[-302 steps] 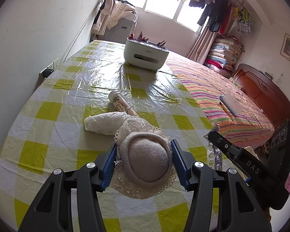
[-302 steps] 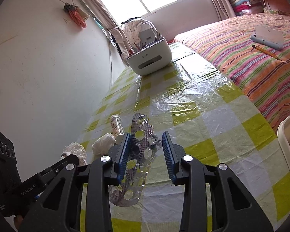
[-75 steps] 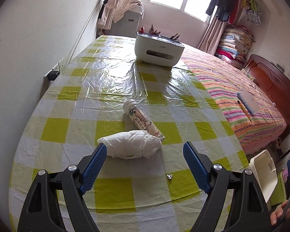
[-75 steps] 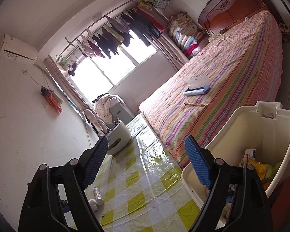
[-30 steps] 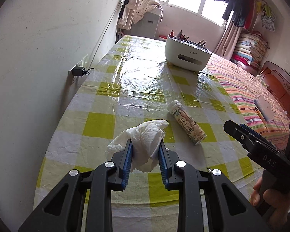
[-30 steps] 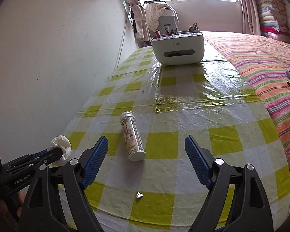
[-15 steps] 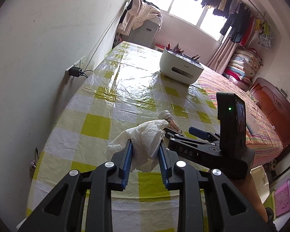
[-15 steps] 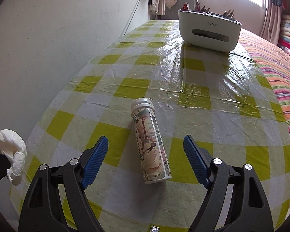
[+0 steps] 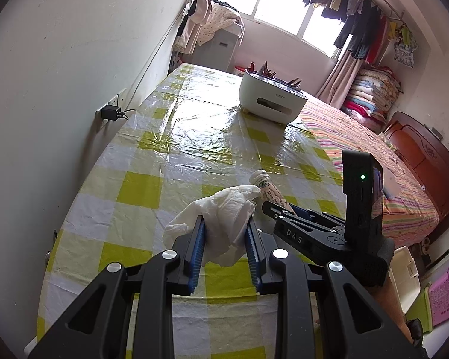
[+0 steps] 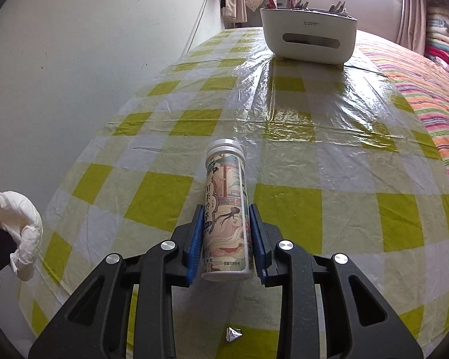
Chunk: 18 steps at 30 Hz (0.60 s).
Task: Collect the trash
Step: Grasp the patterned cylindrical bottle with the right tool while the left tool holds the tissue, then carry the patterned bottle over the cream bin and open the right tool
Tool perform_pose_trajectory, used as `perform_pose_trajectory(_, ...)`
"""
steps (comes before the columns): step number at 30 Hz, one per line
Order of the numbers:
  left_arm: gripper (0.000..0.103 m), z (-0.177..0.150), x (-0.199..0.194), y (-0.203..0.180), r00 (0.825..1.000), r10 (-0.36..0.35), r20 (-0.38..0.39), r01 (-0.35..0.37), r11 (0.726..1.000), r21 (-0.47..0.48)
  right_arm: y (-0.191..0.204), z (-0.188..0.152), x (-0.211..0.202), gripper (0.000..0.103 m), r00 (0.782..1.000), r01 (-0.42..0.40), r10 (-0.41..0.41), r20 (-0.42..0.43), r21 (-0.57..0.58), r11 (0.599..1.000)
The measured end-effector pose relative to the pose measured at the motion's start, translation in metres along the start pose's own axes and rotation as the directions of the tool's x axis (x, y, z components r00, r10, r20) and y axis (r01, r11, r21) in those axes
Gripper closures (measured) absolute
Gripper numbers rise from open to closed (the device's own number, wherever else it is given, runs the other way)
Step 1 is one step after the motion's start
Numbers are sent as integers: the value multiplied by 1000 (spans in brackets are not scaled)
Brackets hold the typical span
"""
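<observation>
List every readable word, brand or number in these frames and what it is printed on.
"DAS": on the side of the right gripper, seen from the left wrist.
Brand mark on the white organizer box: too blurred to read surely.
Chinese characters on the printed tube: too small to read.
Crumpled tissue: no text.

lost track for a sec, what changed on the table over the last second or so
The right gripper came down over the lying bottle and closed on its lower half; a second ago it was open above it. The left gripper keeps the crumpled tissue clamped and has lifted it higher. The white organizer box and the foil scrap stayed put.
</observation>
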<state>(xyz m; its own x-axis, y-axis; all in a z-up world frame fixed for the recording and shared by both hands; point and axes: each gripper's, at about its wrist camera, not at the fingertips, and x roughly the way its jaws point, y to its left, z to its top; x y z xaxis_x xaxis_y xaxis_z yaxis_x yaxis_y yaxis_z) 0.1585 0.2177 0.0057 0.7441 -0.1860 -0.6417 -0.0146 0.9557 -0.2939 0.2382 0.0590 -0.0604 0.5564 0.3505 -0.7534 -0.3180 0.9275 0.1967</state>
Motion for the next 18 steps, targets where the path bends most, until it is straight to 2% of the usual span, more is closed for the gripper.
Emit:
perform_pose_trajectory(9, 78, -8, -6, -28, 999, -47, 19, 46, 999, 17, -29, -24, -76, 75, 987, -63, 49, 153, 89, 994)
perform_pose_trajectory(18, 78, -23, -6, -67, 994, -106, 6, 105, 991, 82, -76, -61, -138, 75, 954, -157, 90, 285, 222, 962)
